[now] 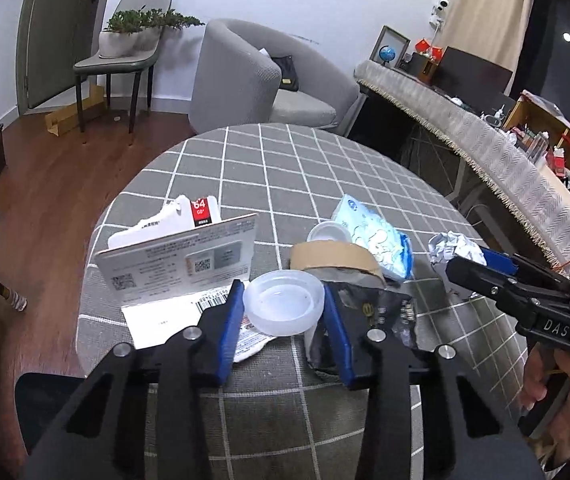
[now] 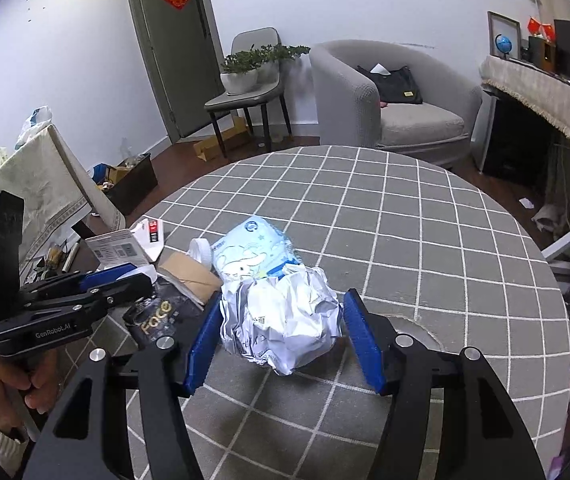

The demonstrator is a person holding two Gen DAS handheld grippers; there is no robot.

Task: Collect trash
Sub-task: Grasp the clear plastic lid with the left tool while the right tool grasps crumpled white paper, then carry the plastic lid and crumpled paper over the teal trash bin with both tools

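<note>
Round worktop in grey checked cloth (image 2: pixel 405 240), trash heaped at near edge. Right tool (image 2: pixel 283 334) spread wide around crumpled white paper ball (image 2: pixel 281 320), pads just beside it, not clamped. Ball likely light, soft, crushable: pinch across middle. Left tool (image 1: pixel 284 312) apart, flanking translucent round plastic lid (image 1: pixel 284 306). Lid probably light, slick, stiff: grip across rim.

"64" – red card (image 1: pixel 200 209); "face" – black pouch (image 2: pixel 161 312); "genrobot.ai" – left gripper (image 2: pixel 123 276)
</note>
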